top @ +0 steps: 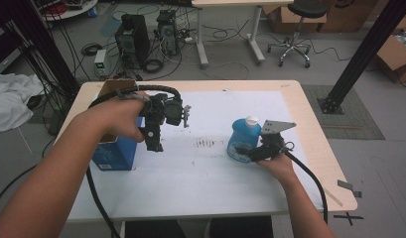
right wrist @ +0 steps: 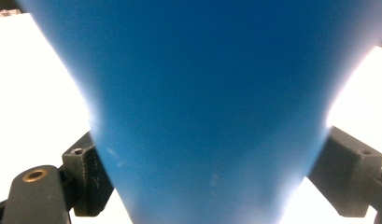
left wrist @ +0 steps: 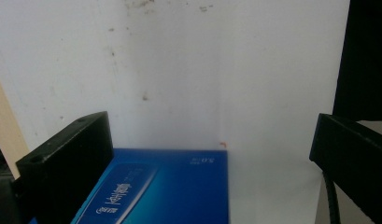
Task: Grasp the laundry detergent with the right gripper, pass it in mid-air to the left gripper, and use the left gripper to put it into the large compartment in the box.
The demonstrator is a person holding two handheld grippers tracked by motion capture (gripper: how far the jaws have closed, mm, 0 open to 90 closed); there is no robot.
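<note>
We found the counter (top: 309,124) mostly bare: a white sheet (top: 210,168) covered nearly all of its top, and the stretch between the two hands, along with the whole near edge, lay free for moving. The far edge and the right edge were open too.

The left hand-held gripper (top: 158,141) hung above the sheet near the left edge, pointing down, its jaws spread wide with nothing between them. In the left gripper view the jaws stood well apart over the white sheet, and the top of the blue box (left wrist: 170,186) lay below, closer to the left jaw. That blue box (top: 113,151) stood upright at the left edge of the counter, just beside this hand-held gripper and partly behind the hand (top: 116,119).

The right hand-held gripper (top: 245,151) was closed on the blue bottle (top: 242,139), which stood upright on the sheet right of the middle, its white cap (top: 251,120) on top. In the right gripper view the blue bottle (right wrist: 207,107) sat between both jaws, touching each.

Beyond the far edge, on the floor, stood computer towers (top: 133,37) amid cables and a stool (top: 297,29), well apart from the work.
</note>
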